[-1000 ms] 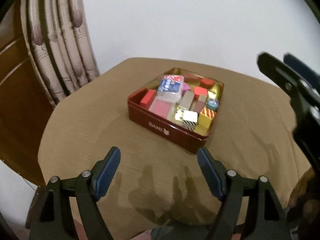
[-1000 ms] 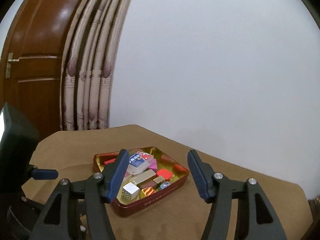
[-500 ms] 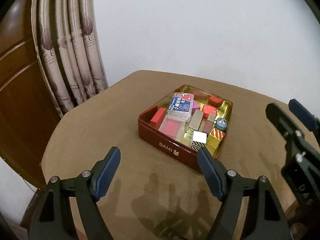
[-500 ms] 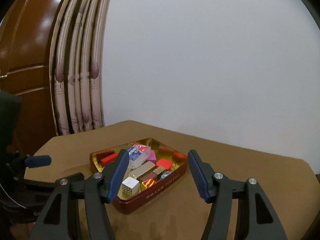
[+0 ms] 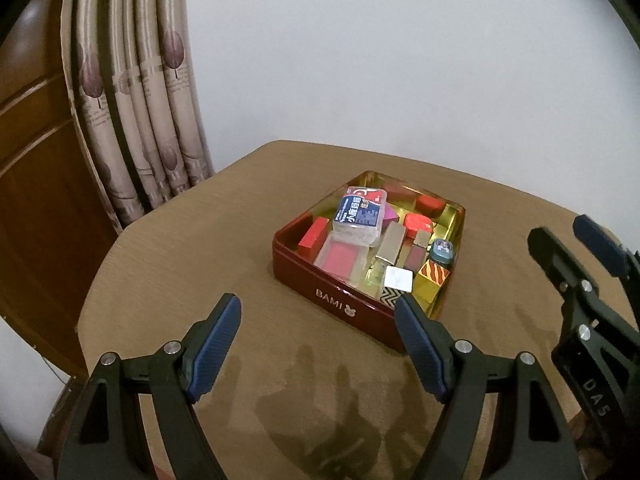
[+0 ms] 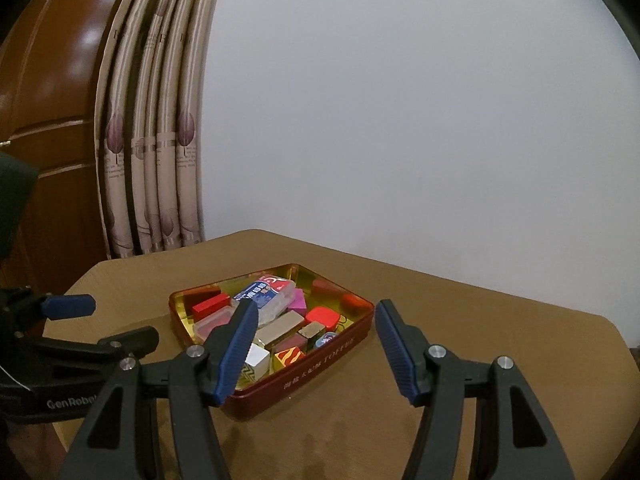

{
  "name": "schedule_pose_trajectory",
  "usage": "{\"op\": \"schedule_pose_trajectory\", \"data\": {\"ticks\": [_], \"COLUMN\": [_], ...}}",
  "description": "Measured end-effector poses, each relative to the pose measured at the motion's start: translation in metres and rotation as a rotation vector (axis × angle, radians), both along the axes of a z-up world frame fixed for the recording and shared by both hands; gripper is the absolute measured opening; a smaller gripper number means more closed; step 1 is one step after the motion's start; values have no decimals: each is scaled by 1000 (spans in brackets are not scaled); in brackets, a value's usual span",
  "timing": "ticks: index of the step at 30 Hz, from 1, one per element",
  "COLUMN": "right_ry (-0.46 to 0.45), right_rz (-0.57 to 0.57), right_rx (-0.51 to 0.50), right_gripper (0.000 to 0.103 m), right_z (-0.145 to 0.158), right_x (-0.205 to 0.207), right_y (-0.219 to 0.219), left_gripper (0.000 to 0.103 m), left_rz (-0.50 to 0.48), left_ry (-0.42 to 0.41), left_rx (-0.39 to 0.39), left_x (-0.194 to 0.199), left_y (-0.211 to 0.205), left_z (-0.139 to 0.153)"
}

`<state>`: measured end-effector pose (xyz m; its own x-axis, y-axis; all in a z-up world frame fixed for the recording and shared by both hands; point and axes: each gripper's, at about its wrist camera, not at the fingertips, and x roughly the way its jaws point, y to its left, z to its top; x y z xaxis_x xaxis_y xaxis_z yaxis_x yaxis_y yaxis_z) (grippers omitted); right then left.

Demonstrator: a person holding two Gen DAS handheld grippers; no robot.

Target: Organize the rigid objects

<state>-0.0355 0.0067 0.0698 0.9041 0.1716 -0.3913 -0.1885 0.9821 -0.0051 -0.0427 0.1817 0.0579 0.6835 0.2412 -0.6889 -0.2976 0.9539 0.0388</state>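
Observation:
A dark red tin (image 5: 296,276) with a gold inside sits mid-table, holding several small blocks. On top of them lies a clear plastic box with a blue label (image 5: 360,216); a silver cube (image 5: 398,280) and an orange-striped cube (image 5: 434,276) lie by the near wall. My left gripper (image 5: 317,299) hovers open in front of the tin, nothing between its fingers. My right gripper (image 6: 317,306) is open too, just short of the tin (image 6: 312,368), and shows at the right edge (image 5: 558,229) in the left wrist view. The left gripper (image 6: 124,319) shows left of the tin.
The table (image 5: 180,260) wears a brown cloth and ends close behind and left of the tin. A patterned curtain (image 5: 152,120) and a wooden door (image 5: 36,168) stand at the left. A white wall (image 6: 400,120) rises behind the table.
The right gripper has sunk lower at the right edge of the left wrist view. The left view has tipped so the tin sits lower. Both jaws keep their width.

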Motion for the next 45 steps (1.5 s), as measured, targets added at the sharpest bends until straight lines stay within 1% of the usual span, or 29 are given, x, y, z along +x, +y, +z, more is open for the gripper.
{"op": "schedule_pose_trajectory", "data": {"ticks": [6, 9, 11, 21, 31, 45], "right_ry": [13, 7, 8, 20, 18, 39], "right_rz": [12, 19, 17, 19, 12, 5], "right_rx": [1, -3, -6, 3, 9, -5], "right_gripper": [63, 63, 63, 63, 63, 63], "right_z": [-3, -2, -2, -2, -3, -10], "right_x": [1, 0, 1, 3, 5, 14], "right_y": [1, 2, 2, 0, -1, 8], "left_gripper": [75, 75, 75, 75, 75, 75], "left_rz": [-1, -3, -17, -8, -23, -28], "left_ry": [12, 2, 9, 11, 7, 11], "left_rx": [-13, 5, 0, 9, 12, 18], "left_x": [2, 1, 2, 3, 6, 14], "left_y": [3, 1, 1, 0, 0, 0], "left_z": [-1, 1, 1, 1, 4, 3]}}
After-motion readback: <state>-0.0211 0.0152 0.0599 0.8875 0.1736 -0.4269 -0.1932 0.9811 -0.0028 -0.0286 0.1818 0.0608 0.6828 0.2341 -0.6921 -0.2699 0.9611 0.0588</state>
